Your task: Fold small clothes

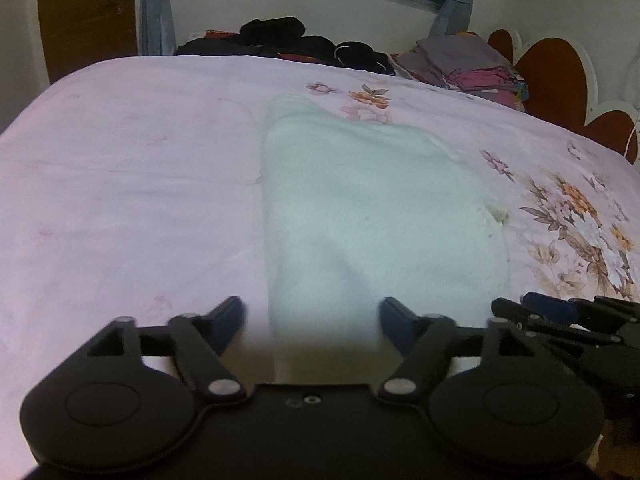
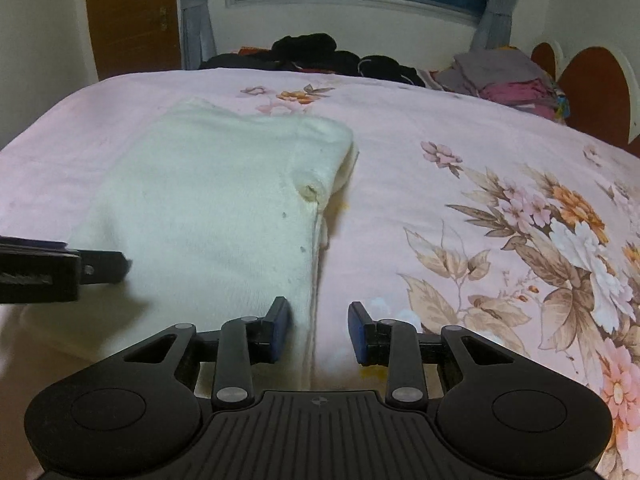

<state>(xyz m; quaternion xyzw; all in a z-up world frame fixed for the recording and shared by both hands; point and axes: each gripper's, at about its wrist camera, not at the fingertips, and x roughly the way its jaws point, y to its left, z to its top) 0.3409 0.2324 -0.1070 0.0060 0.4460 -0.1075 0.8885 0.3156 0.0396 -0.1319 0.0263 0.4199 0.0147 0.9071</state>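
A small white fleecy garment point(image 1: 372, 200) lies flat on the pink floral bedsheet point(image 1: 120, 184). In the right wrist view the garment point(image 2: 216, 200) looks folded, with a doubled right edge. My left gripper point(image 1: 312, 316) is open at the garment's near left corner, the cloth edge between its jaws. My right gripper point(image 2: 318, 330) is open at the garment's near right edge, which runs between its jaws. The right gripper shows at the right edge of the left wrist view point(image 1: 568, 316), and the left gripper shows at the left of the right wrist view point(image 2: 60, 268).
A pile of dark clothes point(image 1: 304, 46) lies at the far edge of the bed. A stack of folded grey and pink clothes point(image 1: 468, 64) sits at the far right by the headboard point(image 1: 556, 76). A window and curtains are behind.
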